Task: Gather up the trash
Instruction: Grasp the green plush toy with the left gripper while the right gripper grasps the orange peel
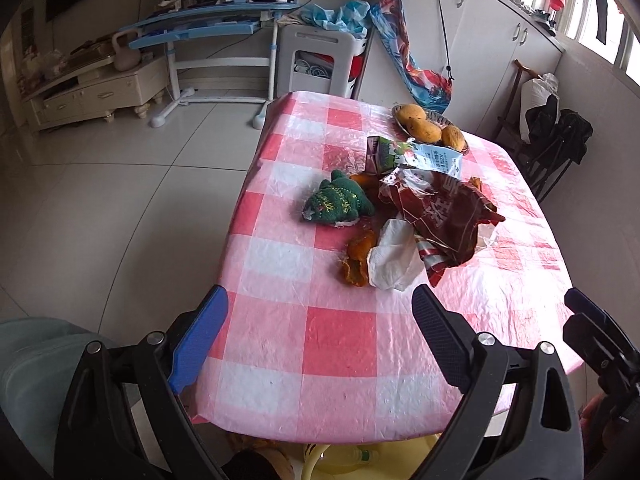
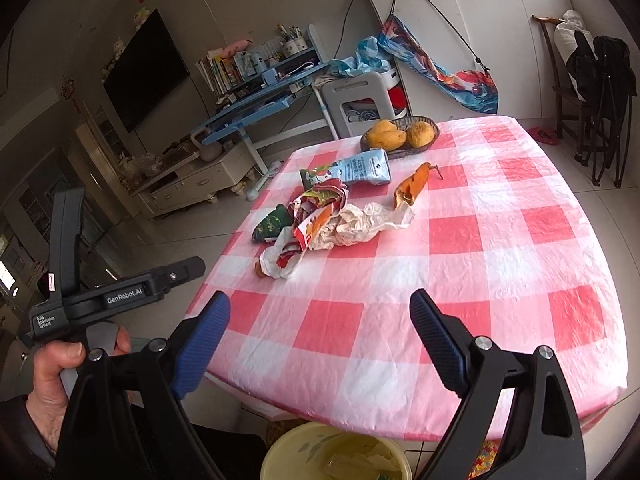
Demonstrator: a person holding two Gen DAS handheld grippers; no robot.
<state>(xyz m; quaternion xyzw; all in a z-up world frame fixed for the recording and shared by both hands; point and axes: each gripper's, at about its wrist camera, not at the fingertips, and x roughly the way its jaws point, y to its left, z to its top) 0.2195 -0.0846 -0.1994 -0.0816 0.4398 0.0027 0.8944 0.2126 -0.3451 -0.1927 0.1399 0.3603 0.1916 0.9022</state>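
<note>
On the table (image 1: 340, 368), covered by a pink-and-white checked cloth, the trash lies in a loose heap: a red wrapper (image 1: 444, 216), white paper (image 1: 394, 258), orange peel (image 1: 356, 260), a milk carton (image 1: 386, 154) and a green knitted pouch (image 1: 338, 202). A basket of mangoes (image 2: 400, 134) stands behind it. Both the left gripper (image 1: 320, 340) and right gripper (image 2: 320, 340) hang wide apart, empty, over the near edge. Tiled floor, a blue desk and white cupboards surround it. Only the right view shows a yellow bucket (image 2: 336, 456) below and the person's hand (image 2: 60, 368).
</note>
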